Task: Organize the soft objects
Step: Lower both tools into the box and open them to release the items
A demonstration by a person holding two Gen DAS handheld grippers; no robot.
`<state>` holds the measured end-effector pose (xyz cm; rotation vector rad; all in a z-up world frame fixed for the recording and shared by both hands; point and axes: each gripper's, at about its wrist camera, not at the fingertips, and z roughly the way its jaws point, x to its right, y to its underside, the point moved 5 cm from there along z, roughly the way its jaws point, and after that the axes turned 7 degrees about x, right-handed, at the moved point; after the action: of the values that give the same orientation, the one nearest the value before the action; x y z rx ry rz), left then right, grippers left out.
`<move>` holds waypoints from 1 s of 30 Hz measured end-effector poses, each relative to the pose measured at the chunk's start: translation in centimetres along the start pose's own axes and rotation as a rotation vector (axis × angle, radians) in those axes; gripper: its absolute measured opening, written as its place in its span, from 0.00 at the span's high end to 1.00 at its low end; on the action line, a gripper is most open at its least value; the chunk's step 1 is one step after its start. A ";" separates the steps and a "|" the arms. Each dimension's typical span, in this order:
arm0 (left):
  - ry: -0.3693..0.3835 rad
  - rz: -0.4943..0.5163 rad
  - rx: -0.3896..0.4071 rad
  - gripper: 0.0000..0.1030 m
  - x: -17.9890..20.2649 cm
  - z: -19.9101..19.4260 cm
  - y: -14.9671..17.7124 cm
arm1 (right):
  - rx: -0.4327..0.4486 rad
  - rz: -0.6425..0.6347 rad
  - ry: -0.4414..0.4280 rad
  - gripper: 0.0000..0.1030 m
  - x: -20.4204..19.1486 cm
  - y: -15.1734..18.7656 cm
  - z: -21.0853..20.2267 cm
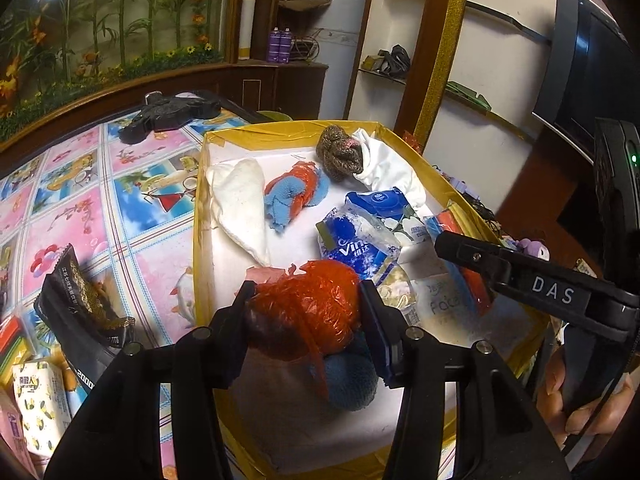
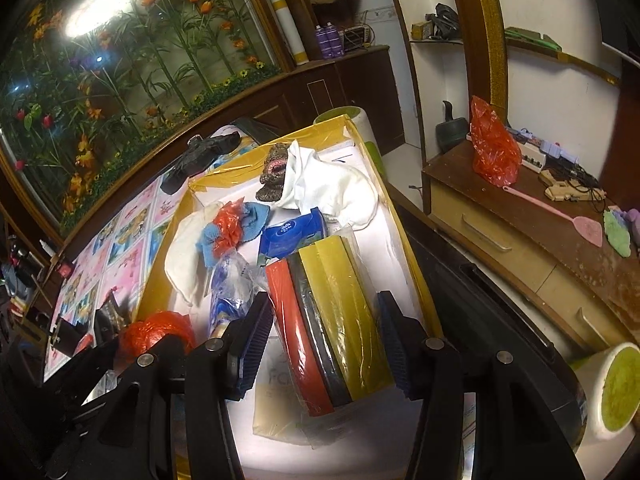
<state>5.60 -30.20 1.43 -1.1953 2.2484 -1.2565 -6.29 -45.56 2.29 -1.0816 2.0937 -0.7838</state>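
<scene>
My left gripper [image 1: 308, 316] is shut on a bundle wrapped in red plastic [image 1: 308, 304], with blue knit cloth hanging below it. It hangs over the near part of a yellow-rimmed box [image 1: 198, 216] with a white floor. My right gripper [image 2: 326, 316] is shut on a clear-wrapped pack of red, grey and yellow sponges [image 2: 332, 300] over the same box. Lying in the box are a white cloth [image 1: 240, 204], a blue-and-red bundle [image 1: 296, 196], a brown knit piece [image 1: 340, 156], a white garment [image 1: 388, 168] and blue tissue packs [image 1: 360, 240].
Left of the box, the patterned tablecloth holds a black snack bag [image 1: 80, 304], a tissue pack [image 1: 40, 408] and a black object [image 1: 172, 112]. To the right stands a wooden cabinet [image 2: 540, 220] with a red bag [image 2: 492, 148] and a pink swatter [image 2: 560, 216]. A green-topped stool [image 2: 616, 388] is nearby.
</scene>
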 end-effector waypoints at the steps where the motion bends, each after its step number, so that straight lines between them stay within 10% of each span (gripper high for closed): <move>1: -0.006 0.012 0.007 0.52 0.1 -0.1 0.0 | 0.000 -0.004 0.003 0.49 -0.1 0.0 0.1; 30: -0.096 0.190 0.101 0.50 2.1 -1.6 0.4 | 0.000 -0.053 0.022 0.45 -1.1 0.3 2.1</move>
<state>3.11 -30.86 2.27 -0.9601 2.1451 -1.1980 -4.32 -44.90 1.11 -1.1374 2.0914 -0.8246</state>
